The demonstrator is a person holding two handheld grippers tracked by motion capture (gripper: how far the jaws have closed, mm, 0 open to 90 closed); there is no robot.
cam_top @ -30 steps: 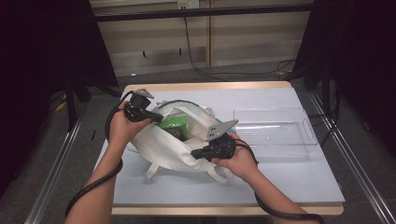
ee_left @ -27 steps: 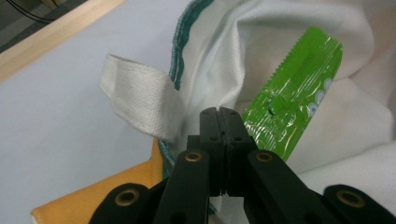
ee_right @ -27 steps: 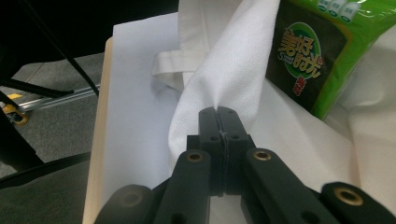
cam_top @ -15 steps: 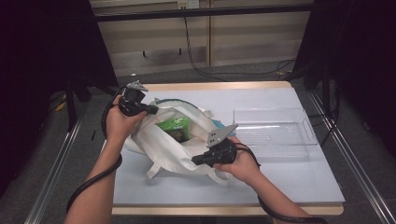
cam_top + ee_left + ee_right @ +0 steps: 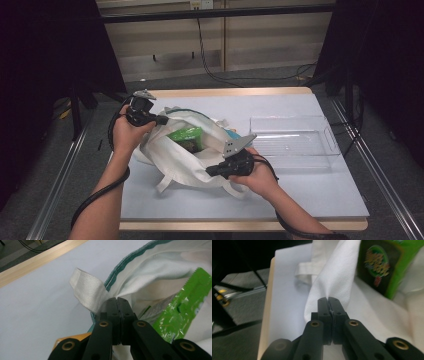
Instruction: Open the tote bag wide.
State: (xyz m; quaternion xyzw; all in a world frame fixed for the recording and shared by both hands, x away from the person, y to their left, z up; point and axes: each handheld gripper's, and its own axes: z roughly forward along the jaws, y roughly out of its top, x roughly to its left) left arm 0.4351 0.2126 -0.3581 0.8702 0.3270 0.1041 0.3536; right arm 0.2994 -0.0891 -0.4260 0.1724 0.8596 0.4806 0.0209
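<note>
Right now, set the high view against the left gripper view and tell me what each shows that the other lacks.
High view alone: the clear plastic tray, the right gripper clamped on the white cloth bag, and both forearms. Left gripper view alone: the left gripper jaws pressed together on the bag's fabric beside its green-trimmed rim and handle strap. Both: the bag, the green snack packet and the table.

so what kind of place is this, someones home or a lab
Most likely a lab or recording room, not a home. A plain pale-topped table stands between metal floor rails, cables trail over bare flooring, and dark screens flank the space. A person works a white tote bag using two handheld grippers.
</note>
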